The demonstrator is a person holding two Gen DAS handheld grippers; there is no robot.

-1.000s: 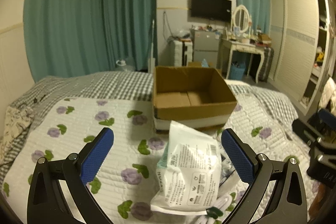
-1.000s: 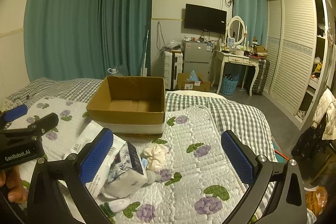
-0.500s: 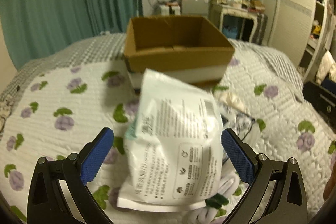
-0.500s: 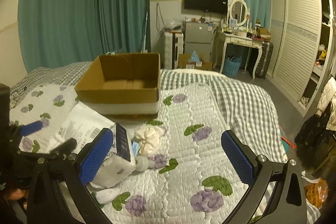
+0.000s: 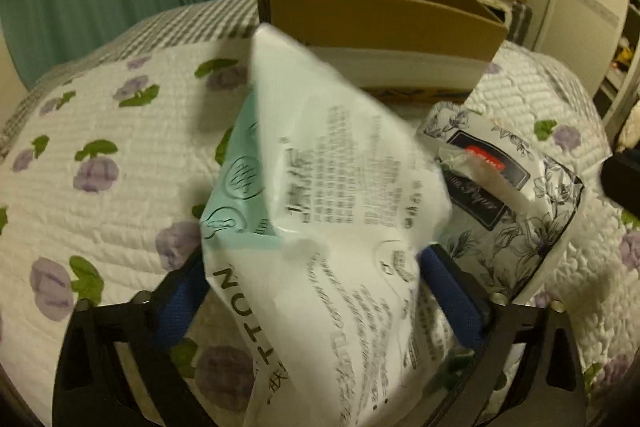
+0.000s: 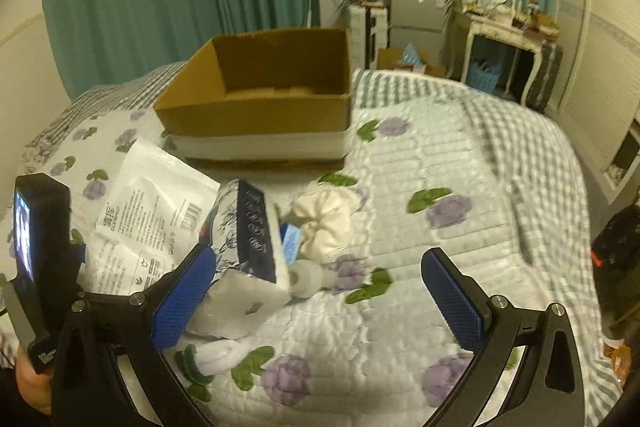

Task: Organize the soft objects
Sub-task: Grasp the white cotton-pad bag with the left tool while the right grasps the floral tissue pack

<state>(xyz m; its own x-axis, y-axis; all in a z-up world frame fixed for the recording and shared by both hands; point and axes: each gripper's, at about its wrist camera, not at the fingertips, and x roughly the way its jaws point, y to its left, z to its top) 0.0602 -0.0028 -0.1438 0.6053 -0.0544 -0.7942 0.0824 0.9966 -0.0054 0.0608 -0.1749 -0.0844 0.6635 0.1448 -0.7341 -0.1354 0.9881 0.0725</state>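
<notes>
Left gripper (image 5: pixel 316 291): fingers closing, the white pack (image 5: pixel 332 211) right between the blue pads; whether the pads press it yet, I can't tell.
White pack: lying on the bed (image 5: pixel 100 131), tipped up toward the camera, printed text on its face, mint-green panel on its left side.
Tissue pack (image 5: pixel 516 203): floral black-and-white wrap, just right of the white pack, touching it.
Box (image 6: pixel 264 95): open cardboard, standing on the bed beyond the packs, nothing visible inside.
Cloth (image 6: pixel 328 219): cream bundle, just right of the tissue pack, in front of the box.
Right gripper (image 6: pixel 320 291): fingers spread wide, nothing between them but quilt; the left finger sits just in front of the tissue pack.
Bed: quilted cover with purple flowers, grey check blanket on its far side.
</notes>
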